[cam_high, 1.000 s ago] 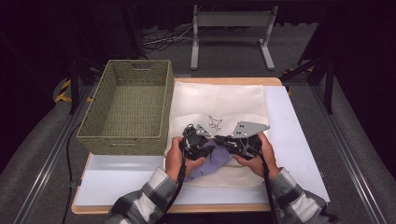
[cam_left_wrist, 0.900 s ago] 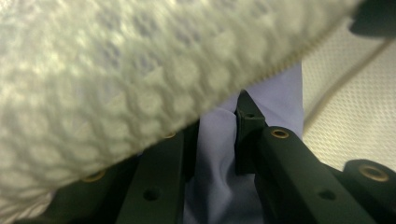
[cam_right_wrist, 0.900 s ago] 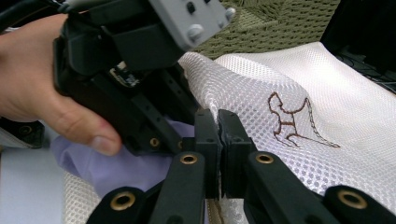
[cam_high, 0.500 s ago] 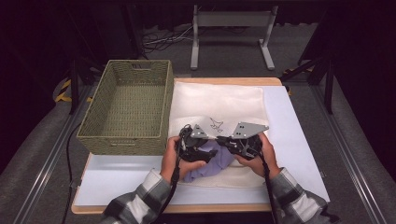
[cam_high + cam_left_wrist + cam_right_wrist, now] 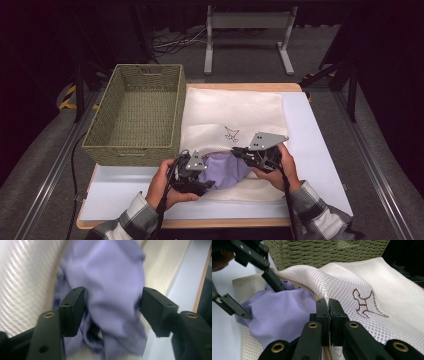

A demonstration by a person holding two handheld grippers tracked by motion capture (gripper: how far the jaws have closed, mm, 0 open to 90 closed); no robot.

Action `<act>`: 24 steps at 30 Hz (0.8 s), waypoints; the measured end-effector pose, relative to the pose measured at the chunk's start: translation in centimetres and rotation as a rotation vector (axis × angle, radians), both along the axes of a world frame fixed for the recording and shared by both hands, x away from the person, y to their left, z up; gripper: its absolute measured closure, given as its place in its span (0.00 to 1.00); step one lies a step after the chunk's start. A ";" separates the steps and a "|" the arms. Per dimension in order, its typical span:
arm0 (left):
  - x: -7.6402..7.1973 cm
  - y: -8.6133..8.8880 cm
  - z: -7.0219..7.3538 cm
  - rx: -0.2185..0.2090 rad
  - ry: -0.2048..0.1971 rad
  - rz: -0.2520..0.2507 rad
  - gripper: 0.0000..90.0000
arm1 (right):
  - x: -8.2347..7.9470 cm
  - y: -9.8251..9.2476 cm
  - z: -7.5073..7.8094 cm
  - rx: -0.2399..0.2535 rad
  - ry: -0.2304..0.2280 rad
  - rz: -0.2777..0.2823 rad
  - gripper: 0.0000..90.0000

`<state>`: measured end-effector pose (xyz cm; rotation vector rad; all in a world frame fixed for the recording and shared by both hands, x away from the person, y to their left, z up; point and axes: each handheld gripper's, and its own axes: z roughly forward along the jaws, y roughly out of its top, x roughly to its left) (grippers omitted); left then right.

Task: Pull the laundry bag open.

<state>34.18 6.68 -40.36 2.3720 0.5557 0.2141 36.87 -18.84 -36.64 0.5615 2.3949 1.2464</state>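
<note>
A white mesh bag (image 5: 235, 110) with a small stitched cat lies flat on the table. A purple cloth (image 5: 225, 170) sticks out of its near opening. My right gripper (image 5: 237, 151) is shut on the bag's edge (image 5: 322, 293), lifting the mesh above the cloth (image 5: 284, 312). My left gripper (image 5: 207, 182) stands at the cloth's left end. Its jaws have just been opening and now stand apart, with the purple cloth (image 5: 112, 277) loose between them. In the right gripper view the left gripper (image 5: 264, 302) straddles that cloth.
A green woven basket (image 5: 132, 152) stands at the left, close to the bag (image 5: 387, 290). A white mat (image 5: 320, 150) covers the wooden table. Behind the table's far edge stands a grey metal frame (image 5: 247, 20) on a dark floor with cables.
My left gripper has drawn back to the left and toward the near edge, away from the right gripper, and its jaws have spread off the purple cloth. The right gripper has kept still.
</note>
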 end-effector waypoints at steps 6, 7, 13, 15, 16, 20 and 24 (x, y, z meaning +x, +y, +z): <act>0.4 -1.0 -1.3 0.044 0.002 -0.011 0.58 | -0.3 -0.1 -0.4 -0.006 0.019 0.018 0.97; 0.4 -1.3 -1.4 0.042 -0.002 -0.020 0.66 | -0.4 -0.1 -0.5 -0.011 0.019 0.021 0.97; 1.3 -3.2 -1.7 0.058 -0.001 -0.046 0.94 | -0.5 -0.1 -0.9 -0.018 0.036 0.034 0.97; 1.6 -3.8 -1.7 0.049 -0.005 -0.042 0.96 | -0.6 0.0 -1.1 -0.025 0.039 0.037 0.97; 1.8 -4.1 -1.7 0.049 -0.006 -0.044 0.96 | -0.6 0.0 -1.1 -0.030 0.037 0.038 0.97; 2.4 -5.1 -1.7 0.038 -0.024 -0.019 0.97 | -0.7 0.0 -1.1 -0.027 0.037 0.041 0.97; 3.5 -5.9 -2.0 0.008 -0.021 0.031 0.97 | -0.6 0.1 -1.2 -0.030 0.044 0.047 0.97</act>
